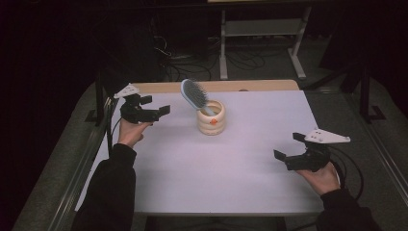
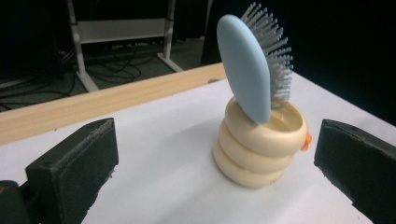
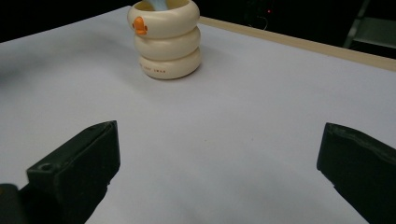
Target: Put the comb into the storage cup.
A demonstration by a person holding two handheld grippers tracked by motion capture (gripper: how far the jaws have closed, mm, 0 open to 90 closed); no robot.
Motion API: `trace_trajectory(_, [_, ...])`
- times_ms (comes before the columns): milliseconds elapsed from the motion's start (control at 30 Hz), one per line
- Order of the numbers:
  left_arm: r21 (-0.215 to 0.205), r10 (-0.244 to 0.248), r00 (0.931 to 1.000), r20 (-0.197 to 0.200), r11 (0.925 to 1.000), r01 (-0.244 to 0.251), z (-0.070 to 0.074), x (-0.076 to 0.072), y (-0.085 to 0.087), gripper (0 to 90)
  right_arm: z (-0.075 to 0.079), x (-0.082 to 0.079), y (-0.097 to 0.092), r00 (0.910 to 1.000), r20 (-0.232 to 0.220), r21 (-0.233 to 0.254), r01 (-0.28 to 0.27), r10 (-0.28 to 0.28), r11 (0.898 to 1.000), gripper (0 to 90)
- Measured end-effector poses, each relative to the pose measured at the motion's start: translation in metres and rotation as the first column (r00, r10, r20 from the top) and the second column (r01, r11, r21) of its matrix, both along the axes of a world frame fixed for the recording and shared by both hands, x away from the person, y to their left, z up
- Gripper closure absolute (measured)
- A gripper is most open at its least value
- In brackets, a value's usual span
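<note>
A cream ringed cup (image 1: 211,118) with a small orange beak stands near the back middle of the white table (image 1: 216,178). A light blue hairbrush (image 1: 194,95) stands in it, handle down, head leaning left with bristles facing right. In the left gripper view the hairbrush (image 2: 247,70) rises from the cup (image 2: 259,144). The right gripper view shows the cup (image 3: 166,39) farther off. My left gripper (image 1: 156,107) hovers open to the left of the cup, holding nothing. My right gripper (image 1: 287,147) is open and holds nothing near the table's right front.
A wooden strip (image 1: 216,86) runs along the table's far edge. Behind it, a white metal frame (image 1: 262,33) and cables lie on the dark floor. Black posts stand at the table's left (image 1: 99,96) and right (image 1: 366,91) sides.
</note>
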State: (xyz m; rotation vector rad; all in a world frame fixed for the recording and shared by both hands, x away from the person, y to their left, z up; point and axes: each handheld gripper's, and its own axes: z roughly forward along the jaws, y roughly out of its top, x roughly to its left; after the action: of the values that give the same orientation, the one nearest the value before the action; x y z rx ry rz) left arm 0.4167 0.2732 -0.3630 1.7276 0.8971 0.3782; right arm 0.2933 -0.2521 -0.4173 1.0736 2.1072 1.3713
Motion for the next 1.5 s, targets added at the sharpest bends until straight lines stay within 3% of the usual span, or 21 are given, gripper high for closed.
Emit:
trace_trajectory(467, [-0.003, -0.023, 0.9992, 0.033, 0.9997, 0.024, -0.005, -0.03, 0.01, 0.0, -0.001, 0.001, 0.001, 1.0, -0.005, -0.007, -0.004, 0.004, 1.0, 0.0])
trace_trajectory(1500, [-0.016, 0.068, 0.9964, 0.052, 0.9976, -0.067, -0.047, -0.076, 0.06, 0.0, -0.004, 0.001, 0.002, 0.9998, -0.019, -0.009, -0.007, 0.007, 1.0, 0.0])
